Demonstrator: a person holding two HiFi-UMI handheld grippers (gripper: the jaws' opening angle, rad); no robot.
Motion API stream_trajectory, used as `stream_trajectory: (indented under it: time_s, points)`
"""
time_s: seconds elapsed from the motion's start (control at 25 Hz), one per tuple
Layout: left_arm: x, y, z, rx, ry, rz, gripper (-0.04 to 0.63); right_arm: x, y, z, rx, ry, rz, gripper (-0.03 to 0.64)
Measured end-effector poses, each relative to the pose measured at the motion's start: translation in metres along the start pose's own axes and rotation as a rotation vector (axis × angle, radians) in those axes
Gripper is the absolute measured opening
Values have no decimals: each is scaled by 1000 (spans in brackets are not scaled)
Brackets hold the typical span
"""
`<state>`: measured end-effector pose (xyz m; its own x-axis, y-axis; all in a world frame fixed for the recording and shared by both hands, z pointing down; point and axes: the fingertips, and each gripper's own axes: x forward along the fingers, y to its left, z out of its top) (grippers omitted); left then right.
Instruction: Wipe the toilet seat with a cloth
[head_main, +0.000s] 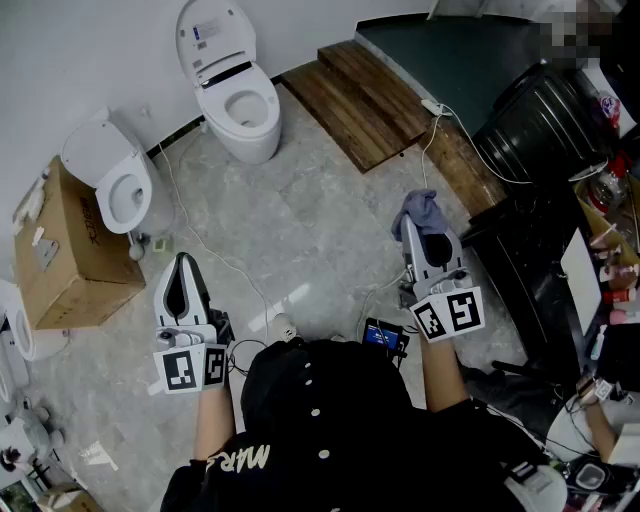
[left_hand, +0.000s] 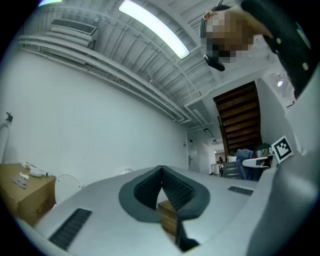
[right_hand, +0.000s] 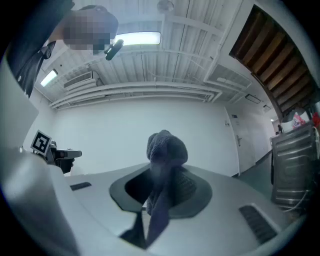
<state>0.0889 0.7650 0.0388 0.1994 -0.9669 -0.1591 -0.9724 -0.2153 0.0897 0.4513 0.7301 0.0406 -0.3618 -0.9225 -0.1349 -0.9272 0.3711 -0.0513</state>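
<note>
1. Right gripper (head_main: 418, 228) is clamped on the blue-grey cloth (head_main: 424, 206); a bunch pokes out past the tips.
2. Left gripper (head_main: 184, 268): jaws together, nothing in them.
3. Two toilets stand by the wall, the far toilet (head_main: 243, 108) and the near toilet (head_main: 118, 186). Both lids are up, and both are well apart from the cloth.
4. My read: pickup done, approach and all wiping left. Can't tell which seat is the target.

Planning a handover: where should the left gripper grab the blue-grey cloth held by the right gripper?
Probably the bunched wad of the blue-grey cloth poking past the right gripper tips; bring the left gripper in from ahead. That bulge stands free; the rest is pinched between the jaws.
</note>
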Motion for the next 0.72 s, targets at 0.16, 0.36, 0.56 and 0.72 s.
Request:
stream_trajectory:
  time_s: [0.16, 0.36, 0.56, 0.72]
  points:
    - [4, 2, 0, 10, 7, 1, 8, 5, 4, -1, -3, 7, 6, 81]
    - [6, 12, 0, 2, 7, 6, 6, 13, 9, -2, -1, 7, 3, 80]
    - [10, 31, 1, -3, -1, 8, 8, 23, 19, 6, 20, -29, 0, 81]
    - [13, 47, 4, -6, -8, -9, 6, 34, 30, 6, 18, -24, -19, 81]
